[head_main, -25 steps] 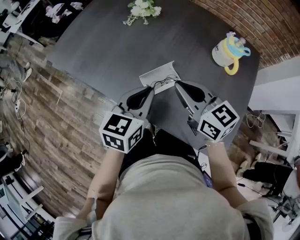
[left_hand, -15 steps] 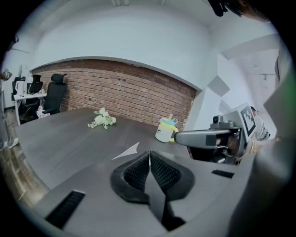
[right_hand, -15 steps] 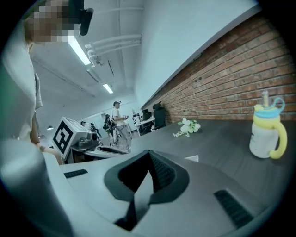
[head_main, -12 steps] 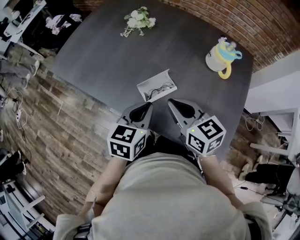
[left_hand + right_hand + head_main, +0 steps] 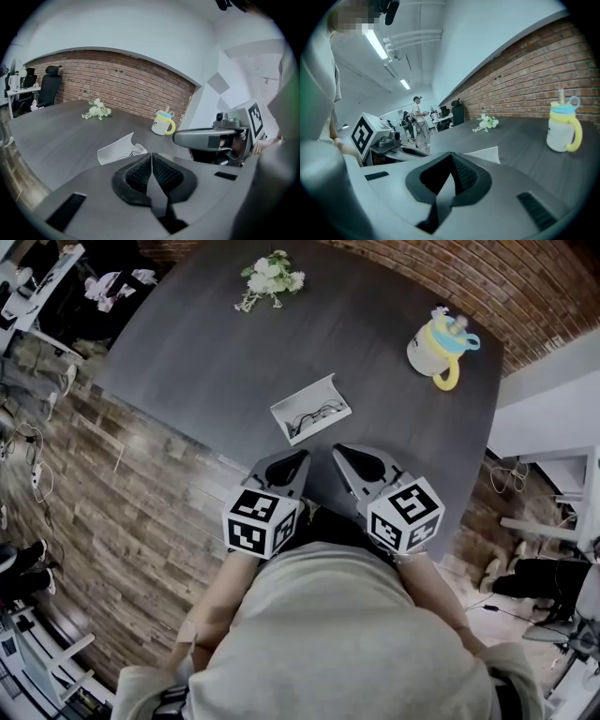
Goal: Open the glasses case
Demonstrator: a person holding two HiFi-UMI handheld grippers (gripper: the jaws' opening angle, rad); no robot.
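Both grippers have drawn back from the glasses case (image 5: 310, 409) toward the near edge of the table (image 5: 187, 362); we now hold them clear of it. A flower sprig (image 5: 270, 277) lies at the far edge. Our left gripper (image 5: 294, 461) has its jaws fully together, with nothing between them. The white case lies open close to the near edge, lid raised, glasses inside. Our right gripper (image 5: 347, 454) is likewise closed and empty. A yellow cup (image 5: 437, 345) stands near the far right corner.
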